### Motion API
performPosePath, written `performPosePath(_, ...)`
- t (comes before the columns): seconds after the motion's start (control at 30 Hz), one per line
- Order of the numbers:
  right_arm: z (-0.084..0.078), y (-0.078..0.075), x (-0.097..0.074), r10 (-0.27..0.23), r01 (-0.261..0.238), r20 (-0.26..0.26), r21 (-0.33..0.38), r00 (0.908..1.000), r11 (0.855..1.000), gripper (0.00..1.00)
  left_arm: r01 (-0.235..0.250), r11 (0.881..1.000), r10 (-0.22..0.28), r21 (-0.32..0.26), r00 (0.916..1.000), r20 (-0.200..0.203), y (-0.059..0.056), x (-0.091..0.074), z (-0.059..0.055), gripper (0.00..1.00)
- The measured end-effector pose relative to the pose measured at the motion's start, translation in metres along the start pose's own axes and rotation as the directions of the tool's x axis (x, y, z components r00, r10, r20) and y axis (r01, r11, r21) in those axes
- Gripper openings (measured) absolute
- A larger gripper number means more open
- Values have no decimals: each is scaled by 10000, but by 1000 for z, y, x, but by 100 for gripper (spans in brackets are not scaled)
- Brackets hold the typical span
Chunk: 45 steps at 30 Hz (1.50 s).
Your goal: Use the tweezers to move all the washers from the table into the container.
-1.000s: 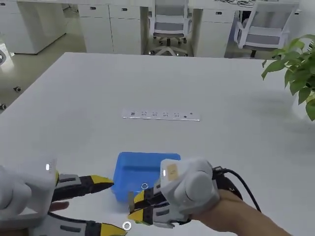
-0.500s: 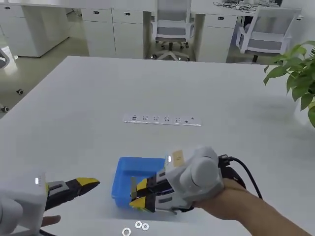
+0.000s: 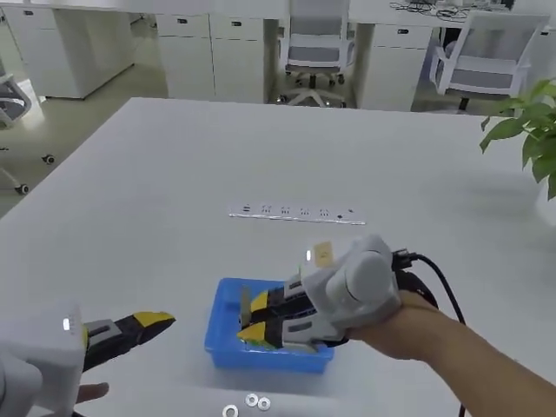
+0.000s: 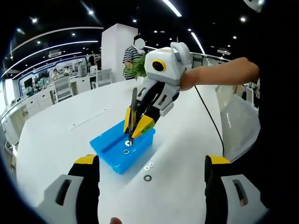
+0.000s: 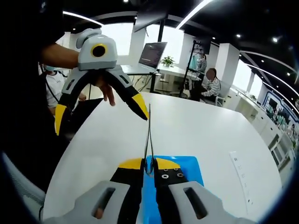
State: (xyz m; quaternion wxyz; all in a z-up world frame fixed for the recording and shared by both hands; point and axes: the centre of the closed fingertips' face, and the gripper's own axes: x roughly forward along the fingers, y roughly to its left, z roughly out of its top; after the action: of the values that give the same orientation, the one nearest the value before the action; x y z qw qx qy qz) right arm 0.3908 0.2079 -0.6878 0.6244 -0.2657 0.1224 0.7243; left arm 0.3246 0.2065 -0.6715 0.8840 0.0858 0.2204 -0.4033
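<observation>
Head view: my right gripper [image 3: 252, 324] clamps the slim metal tweezers [image 3: 245, 303] over the blue plastic container [image 3: 228, 346]. Three small metal washers [image 3: 252, 401] lie on the white table [image 3: 174, 174] just in front of it.
Left gripper view: my left gripper [image 4: 152, 161] gapes wide, holding nothing. One washer [image 4: 126, 151] lies inside the container.
Right gripper view: my jaws pinch the tweezers.
Progress: I judge the task partly done, with three washers left.
</observation>
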Motion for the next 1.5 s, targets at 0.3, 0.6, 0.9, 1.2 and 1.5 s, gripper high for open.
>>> performPosePath(0.3,-12,-14,11,-12,12,21,3,10000,10000,9,-124,9999,125,-66,9999,107,6,-2,1,99)
performPosePath(0.6,-22,-21,22,109,-109,33,92,9999,9999,9,-234,9997,235,-72,9996,143,6,-1,1,99)
performPosePath(0.9,-36,-25,33,274,-273,-46,185,9996,9995,10,-230,9995,234,-230,9996,184,8,2,2,99)
performPosePath(1.2,-50,-27,44,453,-448,-128,377,9989,9983,10,-252,9992,259,-324,9995,192,14,6,5,99)
performPosePath(1.5,-60,-28,53,588,-575,-265,480,9979,9972,10,-268,9989,275,-393,9995,174,22,9,2,97)
